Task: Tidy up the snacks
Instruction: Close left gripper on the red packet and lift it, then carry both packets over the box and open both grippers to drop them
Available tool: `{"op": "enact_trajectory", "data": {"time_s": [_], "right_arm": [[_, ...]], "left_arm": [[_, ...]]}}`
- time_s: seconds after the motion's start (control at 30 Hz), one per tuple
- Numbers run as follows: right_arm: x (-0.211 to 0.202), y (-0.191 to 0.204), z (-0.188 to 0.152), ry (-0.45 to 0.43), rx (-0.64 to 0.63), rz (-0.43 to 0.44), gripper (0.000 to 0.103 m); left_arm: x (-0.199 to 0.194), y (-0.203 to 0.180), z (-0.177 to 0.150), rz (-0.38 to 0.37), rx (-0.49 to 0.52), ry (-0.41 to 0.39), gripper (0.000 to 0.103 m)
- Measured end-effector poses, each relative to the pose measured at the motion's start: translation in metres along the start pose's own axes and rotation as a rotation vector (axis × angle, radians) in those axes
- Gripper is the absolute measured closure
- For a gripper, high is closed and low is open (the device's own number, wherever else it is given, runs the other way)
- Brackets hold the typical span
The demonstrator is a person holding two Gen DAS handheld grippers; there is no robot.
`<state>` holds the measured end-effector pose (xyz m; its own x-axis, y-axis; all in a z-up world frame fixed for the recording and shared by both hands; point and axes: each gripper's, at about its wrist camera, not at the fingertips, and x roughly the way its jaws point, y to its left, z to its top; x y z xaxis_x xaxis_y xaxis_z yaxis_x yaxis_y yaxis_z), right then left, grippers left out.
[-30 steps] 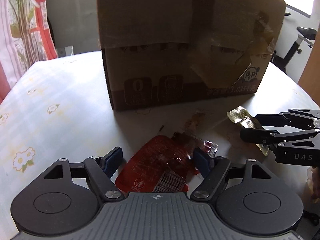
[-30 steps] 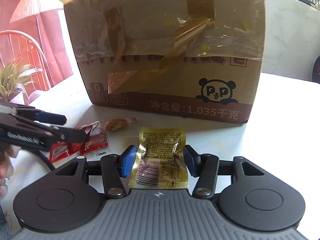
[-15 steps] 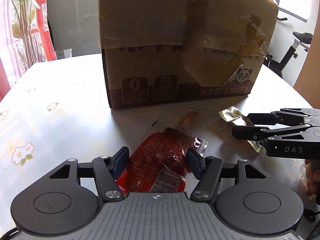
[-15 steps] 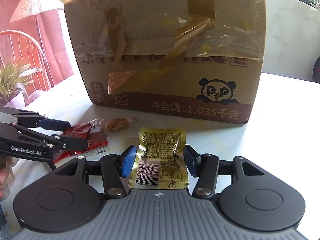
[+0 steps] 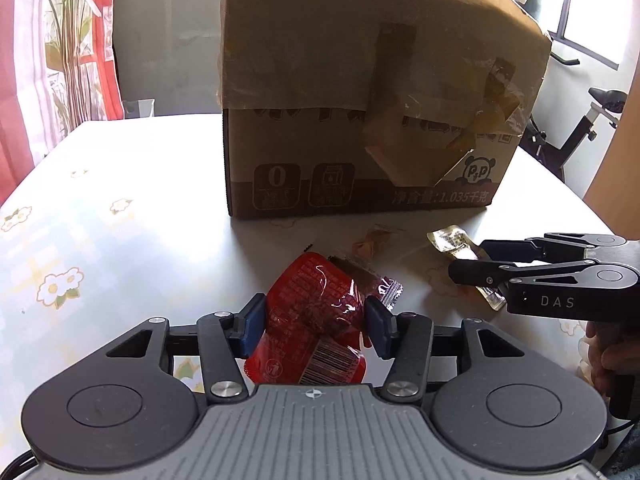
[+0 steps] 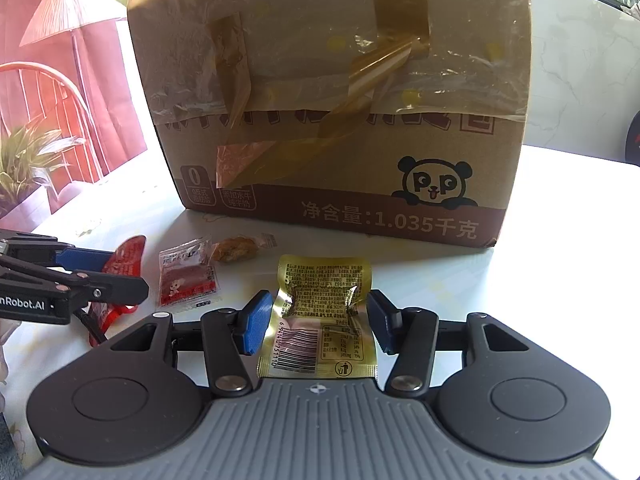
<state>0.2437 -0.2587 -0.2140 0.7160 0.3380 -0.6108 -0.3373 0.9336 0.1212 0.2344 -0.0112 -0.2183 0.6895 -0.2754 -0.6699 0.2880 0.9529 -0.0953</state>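
My left gripper (image 5: 315, 322) is shut on a red snack packet (image 5: 316, 320) and holds it just above the table; it also shows in the right wrist view (image 6: 120, 268). My right gripper (image 6: 316, 316) is shut on a gold snack packet (image 6: 320, 312), seen from the side in the left wrist view (image 5: 454, 242). A small clear sachet with red filling (image 6: 186, 276) and a clear-wrapped brown snack (image 6: 236, 249) lie on the table between the two grippers. A large taped cardboard box (image 6: 340, 100) stands behind them.
The table (image 5: 120, 220) has a pale floral cloth, with open surface to the left of the box. An exercise bike (image 5: 580, 128) stands beyond the table's right edge. Red curtains and a plant (image 6: 32, 160) are at the left.
My left gripper closed on the red packet and lifted it, uncovering the small sachet beneath. My right gripper stayed shut on the gold packet, hardly moving.
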Motion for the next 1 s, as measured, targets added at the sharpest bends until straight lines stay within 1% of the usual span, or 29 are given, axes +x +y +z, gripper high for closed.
{"op": "enact_trajectory", "data": {"time_s": [0.2, 0.4, 0.6, 0.73, 0.87, 0.93, 1.0], "right_arm": [[-0.003, 0.002, 0.000, -0.014, -0.008, 0.003, 0.049], [-0.009, 0.008, -0.001, -0.042, -0.023, 0.003, 0.049], [-0.020, 0.008, -0.002, -0.091, -0.023, -0.004, 0.049], [-0.028, 0.009, 0.004, -0.114, -0.025, -0.008, 0.049], [-0.048, 0.011, 0.019, -0.175, -0.039, -0.004, 0.049], [-0.062, 0.012, 0.030, -0.217, -0.042, 0.005, 0.049], [-0.079, 0.011, 0.047, -0.282, -0.048, 0.018, 0.049]], "left_arm": [[-0.008, -0.001, 0.003, -0.003, 0.000, -0.020, 0.057], [-0.018, -0.001, 0.004, -0.009, 0.000, -0.051, 0.062], [-0.030, 0.002, 0.013, -0.007, -0.014, -0.091, 0.063], [-0.038, 0.003, 0.022, -0.008, -0.019, -0.121, 0.063], [-0.050, 0.001, 0.039, -0.010, 0.002, -0.158, 0.063], [-0.061, -0.002, 0.053, -0.021, 0.021, -0.196, 0.063], [-0.070, -0.004, 0.074, -0.041, 0.038, -0.245, 0.063]]}}
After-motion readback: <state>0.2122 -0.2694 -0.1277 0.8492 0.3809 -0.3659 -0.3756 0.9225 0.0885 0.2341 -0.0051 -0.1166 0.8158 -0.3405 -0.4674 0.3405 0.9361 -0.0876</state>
